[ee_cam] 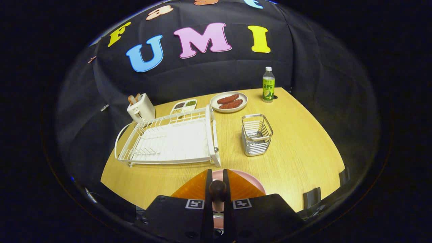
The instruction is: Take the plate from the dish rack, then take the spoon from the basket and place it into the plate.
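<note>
Gripper (218, 189) fingers pinched nearly together on a dark rounded spoon (218, 193) handle, both fingers pressing its sides, handle end poking up between them. Pink plate (253, 182) sits directly under and just ahead of the fingers, near the front edge of the tabletop (303, 148); the spoon's bowl end is hidden below the fingers, so contact with the plate cannot be told. White dish rack (170, 140) lies just beyond the plate and to its left, no dishes standing in it. Wire basket (257, 134) stands beyond the plate to the right, apart from the dish rack, nothing visible inside. Farther beyond the plate, a pale round dish (216, 105) holds two reddish-brown food pieces (230, 101). Left of that dish, touching the dish rack's far rim, a small divided tray (183, 106) of grains or seeds. White toaster (140, 108) with bread sticking out stands at the dish rack's far left corner. Green-labelled bottle (268, 85) stands upright right of the round dish, at the far tabletop edge.
</note>
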